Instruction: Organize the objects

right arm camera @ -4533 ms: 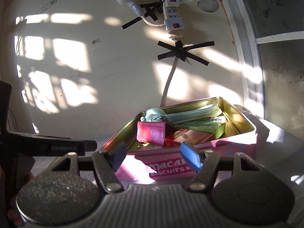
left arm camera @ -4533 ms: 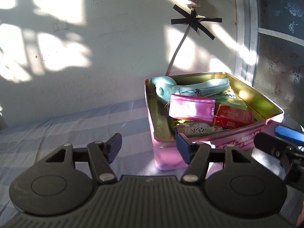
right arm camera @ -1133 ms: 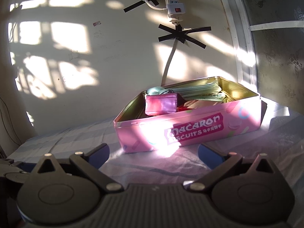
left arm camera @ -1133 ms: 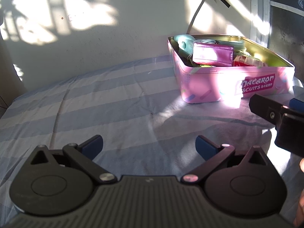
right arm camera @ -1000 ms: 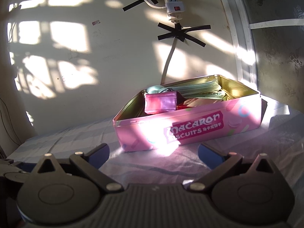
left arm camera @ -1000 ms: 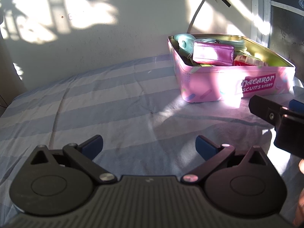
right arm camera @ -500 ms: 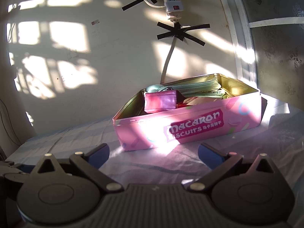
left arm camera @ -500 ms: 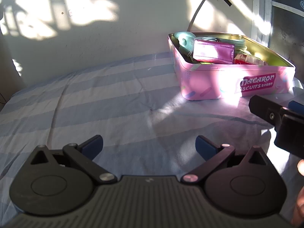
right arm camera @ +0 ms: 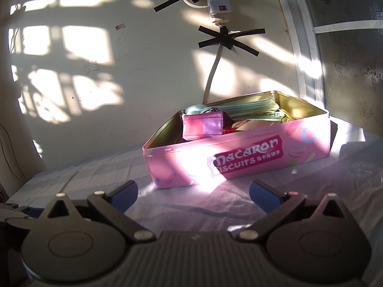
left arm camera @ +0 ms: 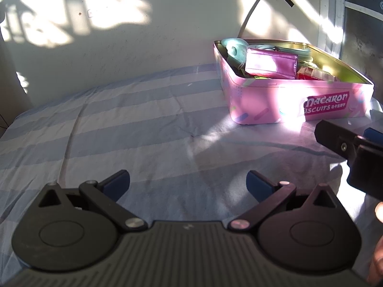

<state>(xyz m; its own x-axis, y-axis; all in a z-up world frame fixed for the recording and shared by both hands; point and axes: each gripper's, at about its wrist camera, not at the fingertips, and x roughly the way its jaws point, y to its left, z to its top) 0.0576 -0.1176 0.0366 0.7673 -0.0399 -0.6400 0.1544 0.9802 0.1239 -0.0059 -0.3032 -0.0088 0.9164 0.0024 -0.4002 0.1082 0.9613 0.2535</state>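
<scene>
A pink Macaron biscuit tin (left arm camera: 270,105) stands open on the striped sheet at the far right; it also shows in the right wrist view (right arm camera: 239,160). Inside lie a shiny pink purse (left arm camera: 271,63), a mint-green item (left arm camera: 233,47), a red box (left arm camera: 307,74) and other packets. My left gripper (left arm camera: 188,184) is open and empty, low over the sheet, well short of the tin. My right gripper (right arm camera: 194,195) is open and empty just in front of the tin; its fingers show at the right edge of the left wrist view (left arm camera: 335,141).
The blue and white striped sheet (left arm camera: 124,129) covers the surface. A white wall (right arm camera: 119,83) stands close behind the tin, with a power strip (right arm camera: 219,4) and cable taped to it. A window frame (right arm camera: 308,59) is at the right.
Both grippers have pulled back from the tin and opened wider since 4.5 s ago. Over the last second they have barely moved.
</scene>
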